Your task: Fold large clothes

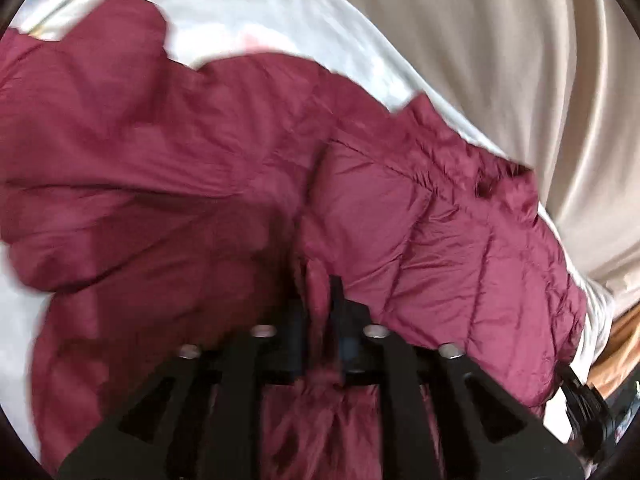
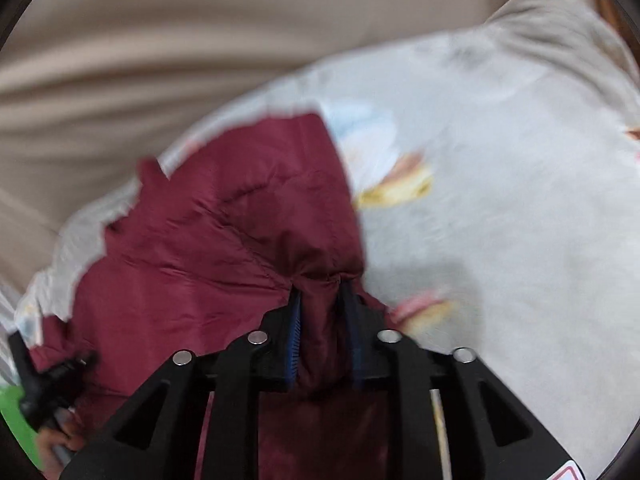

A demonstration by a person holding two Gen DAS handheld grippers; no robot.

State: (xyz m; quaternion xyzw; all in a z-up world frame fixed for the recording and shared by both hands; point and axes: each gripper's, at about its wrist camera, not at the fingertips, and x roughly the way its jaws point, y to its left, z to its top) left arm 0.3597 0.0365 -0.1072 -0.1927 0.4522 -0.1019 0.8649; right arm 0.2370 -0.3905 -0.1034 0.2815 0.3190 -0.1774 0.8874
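A maroon quilted puffer jacket (image 1: 192,184) lies spread over a pale bed sheet (image 1: 248,12). My left gripper (image 1: 318,284) is shut on a bunched fold of the jacket, and the fabric runs down between its jaws. In the right wrist view the same jacket (image 2: 224,232) stretches away to the left. My right gripper (image 2: 320,292) is shut on a pinched fold of its edge, between the blue pads (image 2: 295,320). Each gripper shows at the edge of the other's view: the right one at the lower right (image 1: 584,404), the left one at the lower left (image 2: 48,384).
The sheet (image 2: 500,200) has a faint floral print and covers the bed. A beige curtain (image 1: 500,60) hangs behind the bed, also in the right wrist view (image 2: 200,40). A green object (image 2: 16,416) sits at the lower left edge.
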